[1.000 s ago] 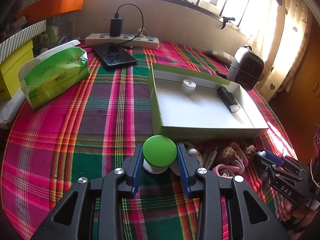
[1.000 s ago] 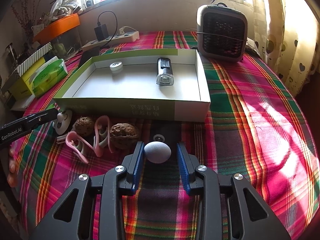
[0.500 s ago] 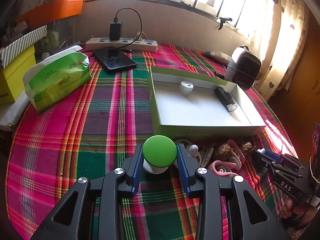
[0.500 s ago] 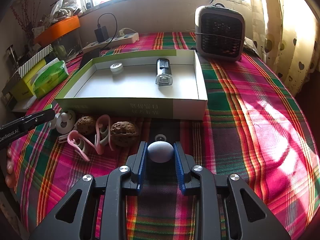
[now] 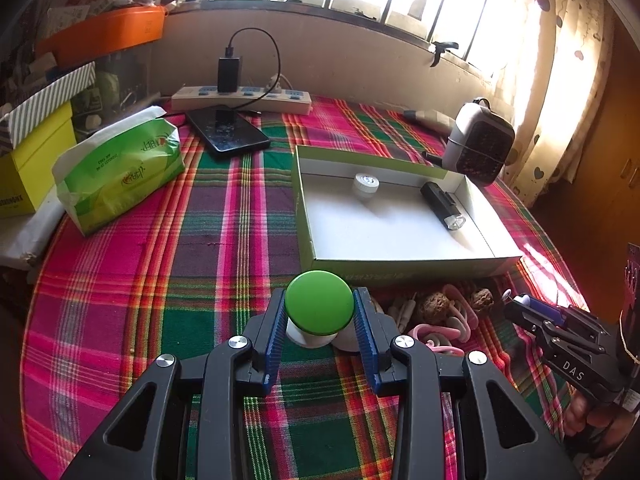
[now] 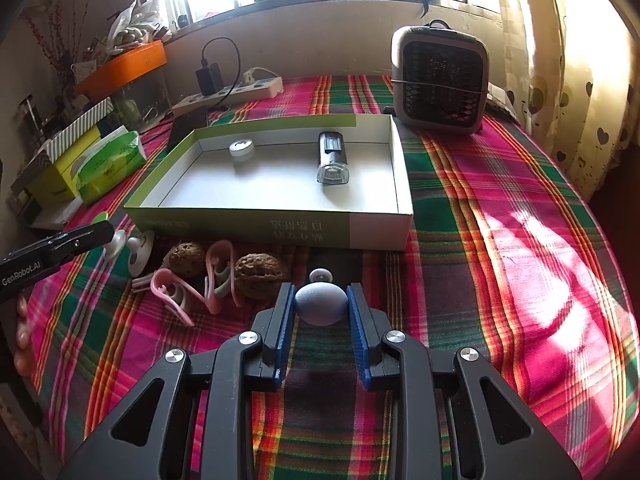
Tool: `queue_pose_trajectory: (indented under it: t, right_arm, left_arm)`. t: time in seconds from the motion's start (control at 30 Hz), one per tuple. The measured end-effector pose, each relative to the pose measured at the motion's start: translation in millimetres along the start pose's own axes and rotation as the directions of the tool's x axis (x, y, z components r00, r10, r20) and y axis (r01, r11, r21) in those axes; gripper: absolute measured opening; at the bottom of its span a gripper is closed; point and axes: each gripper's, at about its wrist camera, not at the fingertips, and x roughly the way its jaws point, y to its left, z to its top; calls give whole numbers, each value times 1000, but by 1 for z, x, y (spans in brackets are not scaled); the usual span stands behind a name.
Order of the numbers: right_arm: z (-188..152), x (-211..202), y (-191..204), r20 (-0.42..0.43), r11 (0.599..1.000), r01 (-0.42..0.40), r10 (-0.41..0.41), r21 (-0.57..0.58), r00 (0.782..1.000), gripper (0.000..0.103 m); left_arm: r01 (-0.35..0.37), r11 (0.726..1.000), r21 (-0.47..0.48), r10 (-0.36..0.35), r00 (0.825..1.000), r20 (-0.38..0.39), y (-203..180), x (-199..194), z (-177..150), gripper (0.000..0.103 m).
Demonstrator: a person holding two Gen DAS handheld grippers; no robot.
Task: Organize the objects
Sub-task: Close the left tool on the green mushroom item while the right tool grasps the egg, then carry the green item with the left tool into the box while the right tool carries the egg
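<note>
My left gripper [image 5: 320, 293] is shut on a green-topped knob with a white base [image 5: 319, 312], held just in front of the green-and-white box [image 5: 305, 216]. My right gripper [image 6: 320, 288] is shut on a grey-blue egg-shaped thing [image 6: 321, 306], with both blue pads pressing its sides. In the box [image 6: 280, 229] lie a white round cap [image 6: 241, 148] and a black torch [image 6: 332, 158]. Two walnuts [image 6: 260, 276], pink clips [image 6: 218, 276] and white hooks [image 6: 140, 254] lie on the plaid cloth between the grippers.
A grey mesh-fronted heater [image 6: 440, 80] stands behind the box at the right. At the far left are a green tissue pack [image 5: 120, 168], a phone [image 5: 228, 134], a power strip [image 5: 240, 100] and stacked boxes [image 5: 28, 160]. The round table drops off at its right edge.
The right gripper's jaws have narrowed onto the egg-shaped thing, which lay loose between them a second ago. The left gripper still holds the green knob and has barely moved.
</note>
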Motion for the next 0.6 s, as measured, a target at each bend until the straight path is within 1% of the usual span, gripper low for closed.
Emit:
queue_pose_trajectory:
  t: [0.3,0.6]
  right_arm:
    - [5,-7,1,22,1000,-13,13,2,1000,28]
    - [17,-11,2,39,999,-34,33,2,999,28]
  left_arm:
    - [16,1000,9,-16,1000,16,-5,-8,6,31]
    - [31,999,22,-32,999,26,-14,-9,18,31]
